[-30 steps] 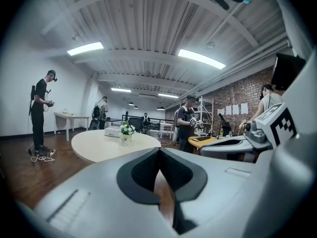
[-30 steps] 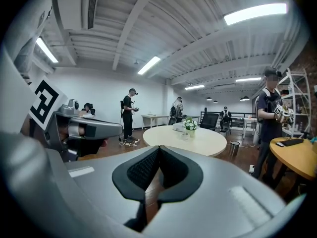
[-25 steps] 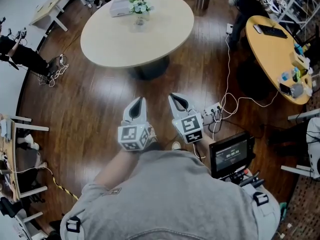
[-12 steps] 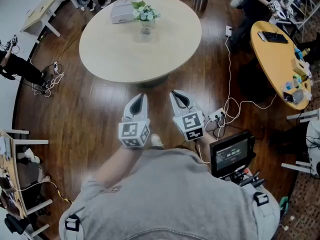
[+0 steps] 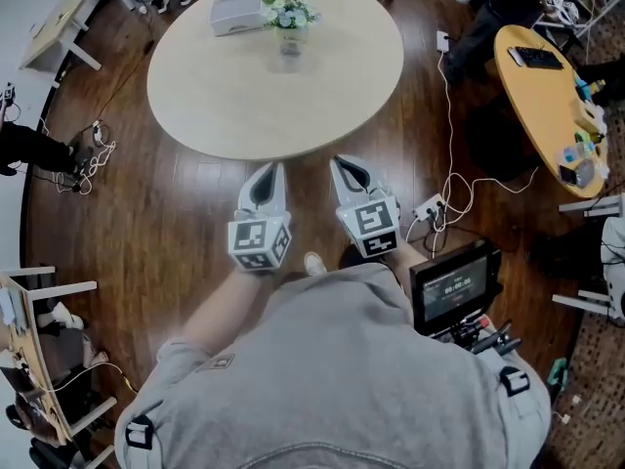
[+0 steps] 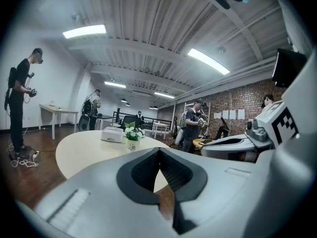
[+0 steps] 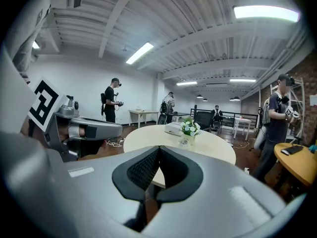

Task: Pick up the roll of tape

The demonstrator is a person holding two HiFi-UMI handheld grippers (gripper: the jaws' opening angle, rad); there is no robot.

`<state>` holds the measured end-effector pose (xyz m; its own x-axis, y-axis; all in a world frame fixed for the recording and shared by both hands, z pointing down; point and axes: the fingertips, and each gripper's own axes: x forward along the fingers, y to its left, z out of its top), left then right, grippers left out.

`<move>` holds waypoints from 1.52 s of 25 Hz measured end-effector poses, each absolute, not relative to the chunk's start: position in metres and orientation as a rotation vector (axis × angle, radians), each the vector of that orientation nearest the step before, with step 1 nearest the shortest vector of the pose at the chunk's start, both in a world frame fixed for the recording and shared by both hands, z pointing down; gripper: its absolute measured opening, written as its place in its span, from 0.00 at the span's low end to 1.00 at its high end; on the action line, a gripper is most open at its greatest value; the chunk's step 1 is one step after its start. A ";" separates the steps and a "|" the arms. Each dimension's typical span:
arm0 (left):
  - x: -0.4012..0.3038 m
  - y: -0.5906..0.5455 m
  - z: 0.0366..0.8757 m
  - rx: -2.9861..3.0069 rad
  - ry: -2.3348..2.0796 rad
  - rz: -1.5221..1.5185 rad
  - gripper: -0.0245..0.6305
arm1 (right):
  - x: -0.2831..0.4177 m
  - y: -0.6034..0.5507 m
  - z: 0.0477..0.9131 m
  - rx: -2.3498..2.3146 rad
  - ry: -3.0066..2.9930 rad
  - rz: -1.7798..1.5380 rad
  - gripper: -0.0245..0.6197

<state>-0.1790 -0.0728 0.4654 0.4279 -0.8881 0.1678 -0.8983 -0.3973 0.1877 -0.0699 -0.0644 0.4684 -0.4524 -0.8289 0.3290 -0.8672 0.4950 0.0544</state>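
Round table (image 5: 244,96): just ahead of both jaw tips; probably the place to search, so come square to its near edge.
Left gripper (image 5: 274,170): jaws fully together, nothing between them; spread them before any reach.
Right gripper (image 5: 340,164): likewise closed and empty.
White box (image 5: 234,10), flower vase (image 5: 290,29): on the table's far side; steer clear.
Roll of tape: seen in no view; find it first.

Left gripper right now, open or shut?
Shut, and empty. In its own view the left gripper has both fingers meeting at the tips, with nothing between them.
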 end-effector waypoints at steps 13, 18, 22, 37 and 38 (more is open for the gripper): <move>-0.174 -0.156 0.480 2.413 -1.607 0.117 0.04 | -0.068 -0.152 0.487 1.377 -2.476 0.202 0.06; -0.164 -0.206 0.481 2.385 -1.647 0.153 0.04 | -0.057 -0.205 0.485 1.337 -2.509 0.206 0.06; -0.153 -0.239 0.480 2.363 -1.684 0.208 0.04 | -0.043 -0.239 0.487 1.301 -2.533 0.233 0.06; -0.150 -0.298 0.502 2.319 -1.700 0.320 0.04 | -0.032 -0.303 0.507 1.253 -2.522 0.273 0.06; -0.151 -0.302 0.505 2.318 -1.694 0.327 0.04 | -0.032 -0.305 0.509 1.259 -2.513 0.276 0.06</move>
